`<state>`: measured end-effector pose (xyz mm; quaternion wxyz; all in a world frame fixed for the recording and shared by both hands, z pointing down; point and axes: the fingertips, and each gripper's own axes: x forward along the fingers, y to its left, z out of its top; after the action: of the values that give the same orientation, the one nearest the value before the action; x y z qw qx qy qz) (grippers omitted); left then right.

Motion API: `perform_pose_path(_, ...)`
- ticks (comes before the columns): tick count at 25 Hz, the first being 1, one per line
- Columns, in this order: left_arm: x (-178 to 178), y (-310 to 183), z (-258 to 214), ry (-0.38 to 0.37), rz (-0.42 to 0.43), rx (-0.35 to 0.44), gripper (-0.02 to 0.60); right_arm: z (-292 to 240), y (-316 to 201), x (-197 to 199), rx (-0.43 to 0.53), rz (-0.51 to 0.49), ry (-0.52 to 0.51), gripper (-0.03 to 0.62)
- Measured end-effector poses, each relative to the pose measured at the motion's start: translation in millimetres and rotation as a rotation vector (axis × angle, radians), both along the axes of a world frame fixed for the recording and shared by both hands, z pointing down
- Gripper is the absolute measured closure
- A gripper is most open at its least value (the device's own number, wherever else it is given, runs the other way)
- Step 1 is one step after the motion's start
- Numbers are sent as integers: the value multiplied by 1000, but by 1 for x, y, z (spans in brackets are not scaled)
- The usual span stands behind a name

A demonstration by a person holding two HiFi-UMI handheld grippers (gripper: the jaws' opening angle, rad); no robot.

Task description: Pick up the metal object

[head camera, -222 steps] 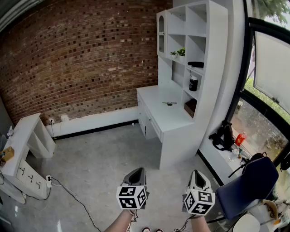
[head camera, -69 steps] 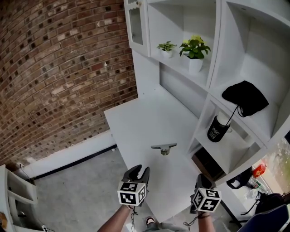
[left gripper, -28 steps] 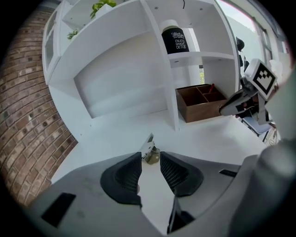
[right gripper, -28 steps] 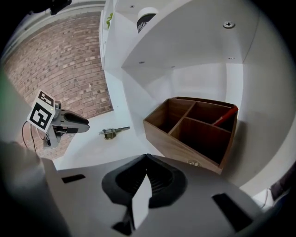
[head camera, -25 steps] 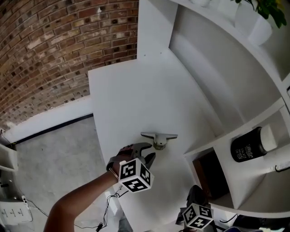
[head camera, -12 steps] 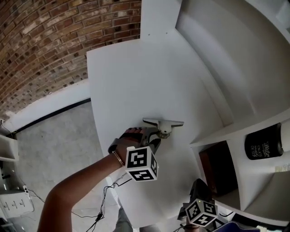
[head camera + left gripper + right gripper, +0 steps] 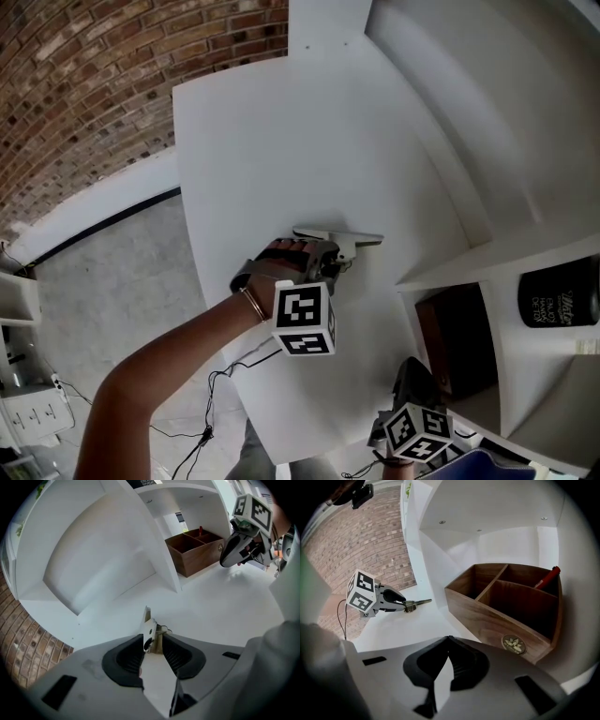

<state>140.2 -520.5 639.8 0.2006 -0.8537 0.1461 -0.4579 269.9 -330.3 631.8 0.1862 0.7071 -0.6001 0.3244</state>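
My left gripper (image 7: pixel 328 259) is the one at work: its pads are closed on the short brass stub of the metal object (image 7: pixel 354 238), which lies on the white desk (image 7: pixel 244 141) at the middle of the head view. Its flat bar runs left to right across the frame, crosswise to my jaws, and juts out right of the fingertips. From here I judge a straight lift is next. My right gripper (image 7: pixel 449 639) sits shut and empty at lower right, well apart, near the wooden box (image 7: pixel 506 606).
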Motion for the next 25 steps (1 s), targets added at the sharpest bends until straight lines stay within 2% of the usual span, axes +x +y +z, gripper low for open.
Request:
perform_pose_path(5, 5, -7, 5, -40, 18, 42, 454, 3, 1, -1, -13, -10, -11, 594)
perform_pose_path(25, 13, -12, 5, -82, 41, 97, 508, -3, 1, 8, -11, -11, -20, 594)
